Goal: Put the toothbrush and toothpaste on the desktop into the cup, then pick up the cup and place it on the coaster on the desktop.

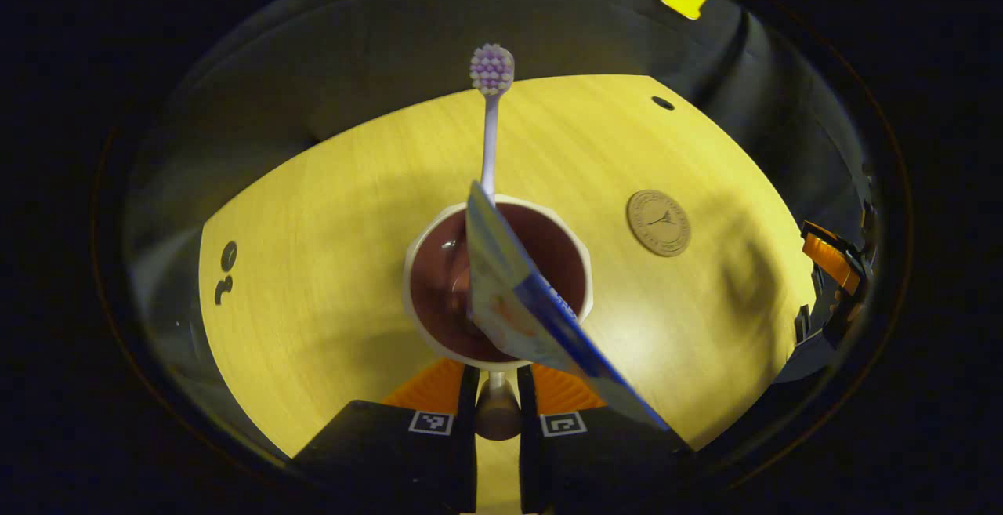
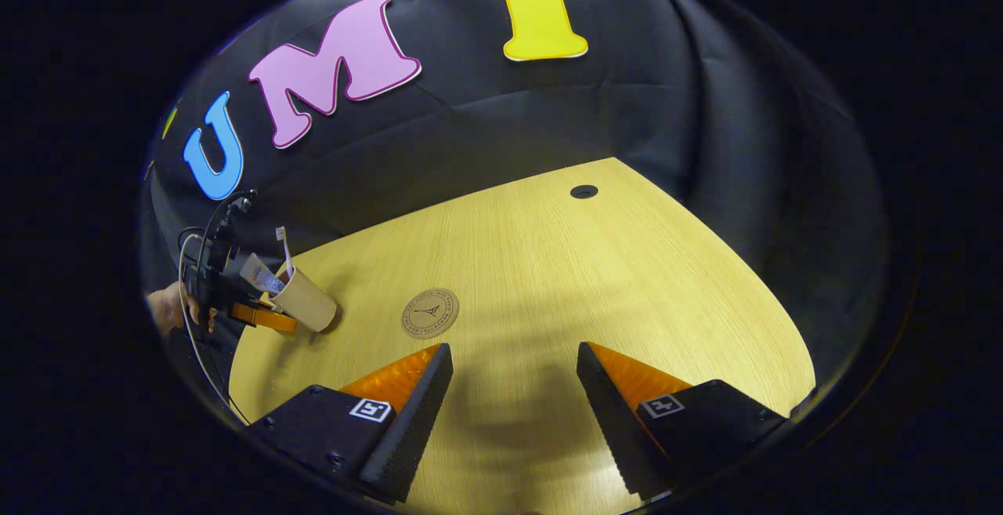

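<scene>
Left claw (image 1: pixel 497 389) clenched on cup (image 1: pixel 497 284) handle; right claw (image 2: pixel 513 389) released, well apart.

Toothbrush (image 1: pixel 491 119) and toothpaste (image 1: pixel 533 303) stand in cup (image 1: pixel 419 264), beside coaster (image 1: pixel 658 223).

Hard to make out much inside the cream cup with the dark brown inside (image 1: pixel 439 280): bottom ends of the white toothbrush with pale purple bristles (image 1: pixel 490 119) and the blue-and-white toothpaste tube (image 1: pixel 521 303) hidden down in there. Near rim and handle mostly covered by the tube and the left tool (image 1: pixel 497 389), so no telling from the left gripper view exactly where the pads press. Emblem on the round tan coaster (image 1: pixel 658 223) too small to read. Over in the right gripper view, same cup (image 2: pixel 307 302) tiny at the edge, hand (image 2: pixel 166 310) behind it cut off. Right tool (image 1: pixel 834 280) clipped at the left gripper view's rim.
</scene>
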A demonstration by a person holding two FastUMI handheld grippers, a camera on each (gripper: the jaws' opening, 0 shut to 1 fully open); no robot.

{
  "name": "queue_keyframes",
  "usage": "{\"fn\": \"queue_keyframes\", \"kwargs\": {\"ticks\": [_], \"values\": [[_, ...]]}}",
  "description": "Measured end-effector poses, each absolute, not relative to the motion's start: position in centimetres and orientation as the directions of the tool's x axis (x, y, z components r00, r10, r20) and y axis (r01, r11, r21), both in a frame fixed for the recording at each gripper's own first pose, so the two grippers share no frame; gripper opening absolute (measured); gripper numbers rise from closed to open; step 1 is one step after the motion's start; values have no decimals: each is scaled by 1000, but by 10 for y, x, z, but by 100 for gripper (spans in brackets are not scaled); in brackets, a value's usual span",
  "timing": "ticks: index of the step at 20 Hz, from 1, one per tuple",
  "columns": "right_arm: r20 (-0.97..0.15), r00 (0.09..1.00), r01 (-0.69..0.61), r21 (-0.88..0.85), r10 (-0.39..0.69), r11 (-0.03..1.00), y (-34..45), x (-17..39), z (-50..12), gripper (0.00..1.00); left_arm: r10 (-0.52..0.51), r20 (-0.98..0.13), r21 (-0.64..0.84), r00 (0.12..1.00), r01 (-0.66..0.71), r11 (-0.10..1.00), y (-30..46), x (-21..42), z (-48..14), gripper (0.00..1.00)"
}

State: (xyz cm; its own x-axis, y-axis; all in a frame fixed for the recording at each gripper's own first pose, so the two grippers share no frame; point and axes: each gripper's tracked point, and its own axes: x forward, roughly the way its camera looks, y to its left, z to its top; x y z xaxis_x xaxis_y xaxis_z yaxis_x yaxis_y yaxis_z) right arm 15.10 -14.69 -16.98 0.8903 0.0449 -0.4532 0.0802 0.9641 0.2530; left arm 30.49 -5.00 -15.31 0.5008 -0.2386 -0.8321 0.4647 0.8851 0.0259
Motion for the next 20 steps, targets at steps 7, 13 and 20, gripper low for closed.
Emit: {"fn": "queue_keyframes", "kwargs": {"ticks": [7,13,20], "values": [[-442,896,73,247,45,966,-148,140,-162,98,-325,-830,38,454,626,779,-157,314,-144,26],[-423,903,36,255,78,966,-135,132,-154,98,-341,-852,41,397,699,714,-228,316,-160,26],[-408,906,-11,248,115,969,-122,126,-151,98,-300,-873,67,384,703,708,-258,319,-177,28]]}}
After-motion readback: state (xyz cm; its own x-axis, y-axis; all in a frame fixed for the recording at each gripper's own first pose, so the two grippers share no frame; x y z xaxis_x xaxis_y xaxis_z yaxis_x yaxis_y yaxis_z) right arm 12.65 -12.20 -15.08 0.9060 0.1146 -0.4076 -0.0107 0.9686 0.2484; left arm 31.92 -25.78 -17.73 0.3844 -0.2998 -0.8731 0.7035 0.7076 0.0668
